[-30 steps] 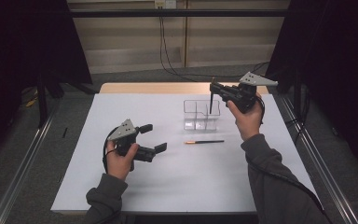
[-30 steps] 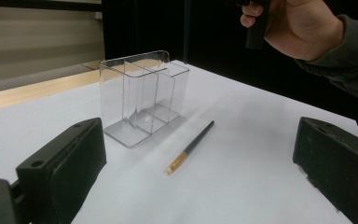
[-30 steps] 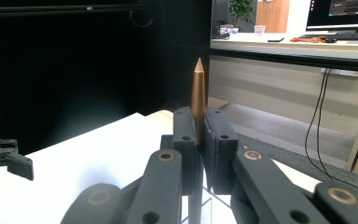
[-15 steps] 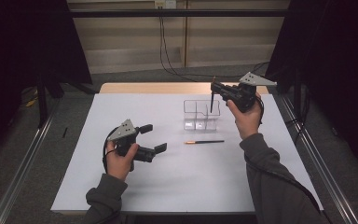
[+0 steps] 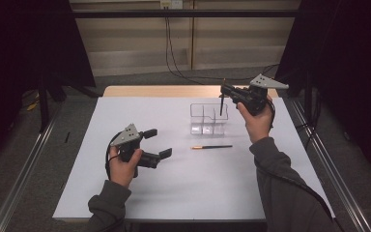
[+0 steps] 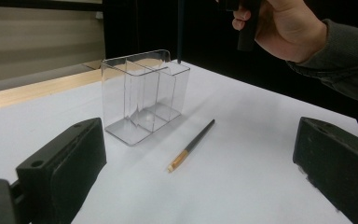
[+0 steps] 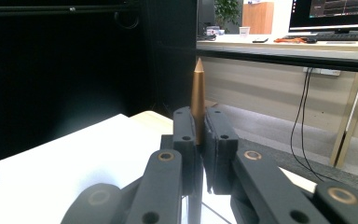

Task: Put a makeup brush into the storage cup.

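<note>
almost nothing has changed over the last second: the right gripper (image 5: 228,91) still hangs just above the clear three-compartment organiser (image 5: 208,119) at the far middle of the white table (image 5: 101,193), jaws clamped on a dark pencil (image 5: 221,102) held upright, gold end up, lower tip just over the rim. that stillness suggests the drop into a compartment has not begun. the left gripper (image 5: 157,143) stays low, jaws wide apart and empty, while a second pencil (image 5: 211,147) lies flat in front of the organiser.
</note>
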The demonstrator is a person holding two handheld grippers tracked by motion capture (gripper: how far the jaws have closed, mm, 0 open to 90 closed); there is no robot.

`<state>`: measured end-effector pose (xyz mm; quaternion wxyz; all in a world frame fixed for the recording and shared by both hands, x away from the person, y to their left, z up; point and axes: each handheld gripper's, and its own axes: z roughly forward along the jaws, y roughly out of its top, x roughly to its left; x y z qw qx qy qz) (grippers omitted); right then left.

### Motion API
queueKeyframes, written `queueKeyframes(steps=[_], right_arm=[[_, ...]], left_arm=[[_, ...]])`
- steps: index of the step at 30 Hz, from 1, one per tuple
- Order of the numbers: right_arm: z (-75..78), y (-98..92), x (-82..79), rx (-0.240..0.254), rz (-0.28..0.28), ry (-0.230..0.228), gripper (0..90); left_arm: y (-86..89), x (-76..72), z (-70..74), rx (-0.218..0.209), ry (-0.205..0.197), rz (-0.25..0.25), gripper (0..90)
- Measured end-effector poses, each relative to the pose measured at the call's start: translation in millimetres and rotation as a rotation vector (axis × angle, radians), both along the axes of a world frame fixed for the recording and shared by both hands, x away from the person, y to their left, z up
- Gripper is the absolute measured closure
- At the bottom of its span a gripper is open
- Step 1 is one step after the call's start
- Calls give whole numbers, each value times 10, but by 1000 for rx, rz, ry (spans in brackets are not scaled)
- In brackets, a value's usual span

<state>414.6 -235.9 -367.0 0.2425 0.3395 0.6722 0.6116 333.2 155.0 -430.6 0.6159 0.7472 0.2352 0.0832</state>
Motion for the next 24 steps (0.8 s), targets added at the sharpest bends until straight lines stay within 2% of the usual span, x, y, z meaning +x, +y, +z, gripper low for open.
queueKeyframes(steps=[5,24], right_arm=[[-11,2,9,-4,-4,-2,843],[-135,-62,-13,-17,-14,18,842]], left_arm=[[-16,2,1,-13,3,-3,23],[-28,20,21,0,-9,-17,23]])
